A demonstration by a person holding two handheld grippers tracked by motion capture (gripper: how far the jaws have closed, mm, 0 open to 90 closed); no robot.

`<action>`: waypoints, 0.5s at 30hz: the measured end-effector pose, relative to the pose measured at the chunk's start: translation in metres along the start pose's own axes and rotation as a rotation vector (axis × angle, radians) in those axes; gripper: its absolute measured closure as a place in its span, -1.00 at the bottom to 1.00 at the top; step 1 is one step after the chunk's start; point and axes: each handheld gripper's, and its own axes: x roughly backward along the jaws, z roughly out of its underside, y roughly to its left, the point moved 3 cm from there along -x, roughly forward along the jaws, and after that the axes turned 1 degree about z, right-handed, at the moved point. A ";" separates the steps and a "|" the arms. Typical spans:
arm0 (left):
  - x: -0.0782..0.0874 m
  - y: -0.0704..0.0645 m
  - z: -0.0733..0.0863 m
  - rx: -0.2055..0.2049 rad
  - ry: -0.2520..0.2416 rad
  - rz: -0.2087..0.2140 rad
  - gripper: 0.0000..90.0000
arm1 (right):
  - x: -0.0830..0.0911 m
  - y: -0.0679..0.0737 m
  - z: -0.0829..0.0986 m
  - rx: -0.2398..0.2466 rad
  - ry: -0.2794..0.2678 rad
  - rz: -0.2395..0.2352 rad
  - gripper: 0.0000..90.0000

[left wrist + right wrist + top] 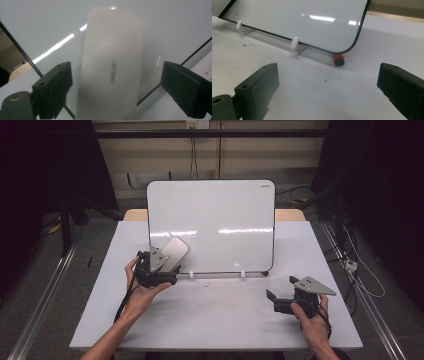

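High view: whiteboard [220,220] stands propped near upright on the white table [215,320], held at its bottom edge by two small white clips [242,274]. A pale eraser [172,252] lies against the board's lower left corner. Left gripper [172,276] sits just below and beside the eraser, at the board's bottom edge. Right gripper [271,299] rests well apart, on bare table to the lower right of the board. Small print at the board's top right corner, too small to read.

Left gripper view: eraser [110,67] lies between the two black jaws, flat on the whiteboard [175,25]. Jaws spread wide, a gap on either side; neither touches it. Grey lettering on the eraser reads "deli", with small characters after it that I can't make out.

Right gripper view: jaws spread, nothing between them but table [317,95]. Ahead, the whiteboard's [307,20] rounded corner, two white clips [294,43], and a small red-and-black block [338,59] under that corner. Dark specks scattered on the table.
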 end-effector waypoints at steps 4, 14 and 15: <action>0.009 0.002 -0.002 0.104 -0.015 0.074 -0.77 | 0.000 0.001 0.000 -0.001 0.002 -0.002 -0.91; 0.031 0.005 -0.002 0.151 -0.030 0.108 -0.87 | -0.002 0.001 0.000 -0.003 0.006 -0.002 -0.91; 0.032 0.005 -0.001 0.156 -0.034 0.111 -0.87 | -0.002 0.001 0.000 -0.002 0.005 -0.002 -0.91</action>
